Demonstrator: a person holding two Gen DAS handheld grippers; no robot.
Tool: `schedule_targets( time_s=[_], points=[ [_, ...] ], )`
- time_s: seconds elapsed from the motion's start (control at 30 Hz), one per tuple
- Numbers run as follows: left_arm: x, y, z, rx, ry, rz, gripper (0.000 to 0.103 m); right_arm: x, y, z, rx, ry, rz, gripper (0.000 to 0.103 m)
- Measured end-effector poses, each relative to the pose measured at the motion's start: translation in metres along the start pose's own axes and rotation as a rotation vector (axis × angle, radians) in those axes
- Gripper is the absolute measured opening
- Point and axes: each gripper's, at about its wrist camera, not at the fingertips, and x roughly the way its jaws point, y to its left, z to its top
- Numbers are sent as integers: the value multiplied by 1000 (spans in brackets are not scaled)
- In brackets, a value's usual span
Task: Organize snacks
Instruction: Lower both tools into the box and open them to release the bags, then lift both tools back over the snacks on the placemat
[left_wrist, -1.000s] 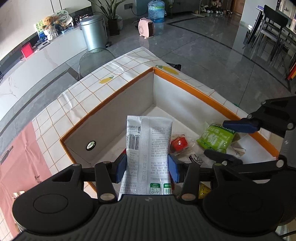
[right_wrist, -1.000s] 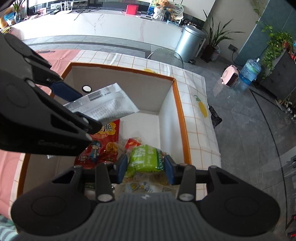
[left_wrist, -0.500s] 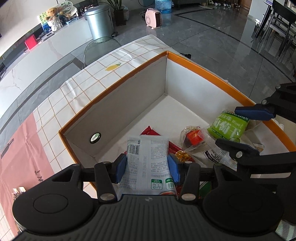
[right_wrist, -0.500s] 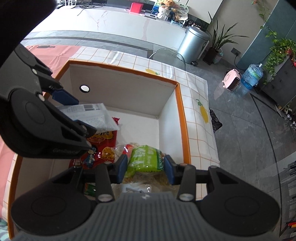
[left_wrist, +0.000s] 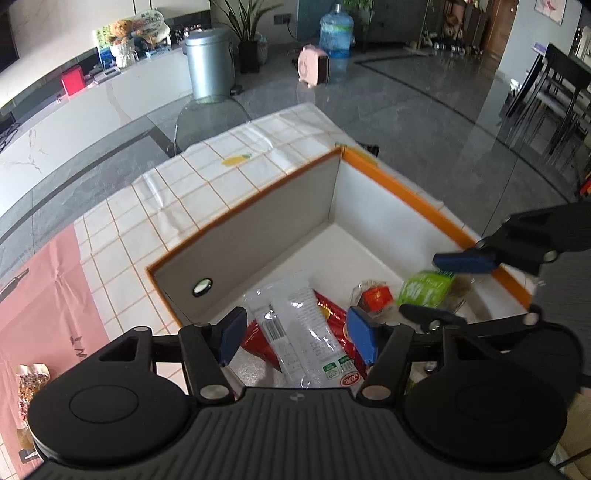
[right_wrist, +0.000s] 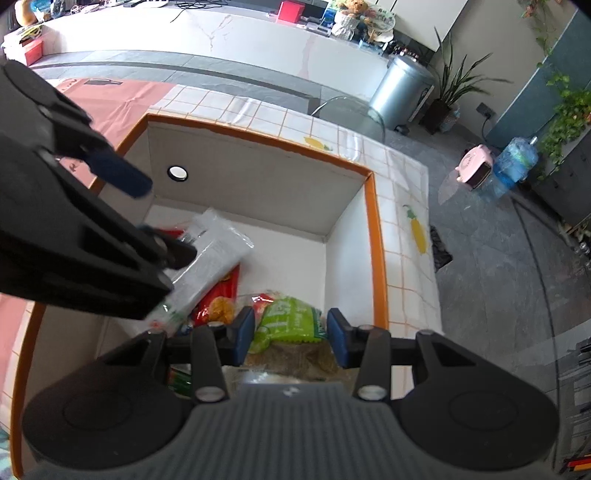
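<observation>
The left tool (left_wrist: 297, 341) hangs over the near corner of the orange-rimmed box (left_wrist: 413, 199), its blue pads spread wide; its jaws have just been opening. The white snack packet (left_wrist: 299, 332) lies between those pads but free of them, with clear gaps on both sides. It rests slantwise inside the box, printed back up, on top of a red snack bag (left_wrist: 332, 321). In the right wrist view the same white packet (right_wrist: 212, 254) stretches from under the left tool's dark body (right_wrist: 74, 236) toward the middle of the box floor, one end tilted up over the red bag (right_wrist: 221, 295).

The right tool (right_wrist: 291, 341) is pinching a green snack bag (right_wrist: 290, 323): both blue pads press against the bag's sides near its lower part, and the bag stands just above the box floor by the right-hand wall. From the left wrist view the green bag (left_wrist: 426, 290) sits between the right tool's two fingers (left_wrist: 463, 260), next to a small clear pouch with a red item inside (left_wrist: 375, 297).

The box stands on a surface covered by a white checked cloth (left_wrist: 192, 206) with orange lines, and a pink cloth (left_wrist: 44, 295) lies beside it. One more snack pack (left_wrist: 31, 384) lies outside the box on the pink cloth, well apart from both tools.
</observation>
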Motion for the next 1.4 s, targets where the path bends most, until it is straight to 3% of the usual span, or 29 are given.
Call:
schedule_targets(
  time_s=[0.17,0.23,0.5,0.93,1.13,1.23,1.4],
  points=[
    [-17,4,-2,-15,-28,14,74,10,-5,6,43,32,33,39],
    [-21,6,-4,-26,-31,21,74,14,-5,8,51,46,41,34],
    [-38,22,-17,-89,-46,41,74,17,-4,14,72,61,28,34],
    [-90,30,-37,-144,-110,68,74,-58,6,12,143,-29,15,69],
    [-127,36,-55,-203,-170,75,74,-108,23,4,185,-133,79,69],
    [-146,38,-65,-229,-202,80,74,-126,36,-1,206,-177,123,82],
    [-172,41,-88,-252,-234,128,78,-147,72,-13,205,-232,182,83]
  ],
)
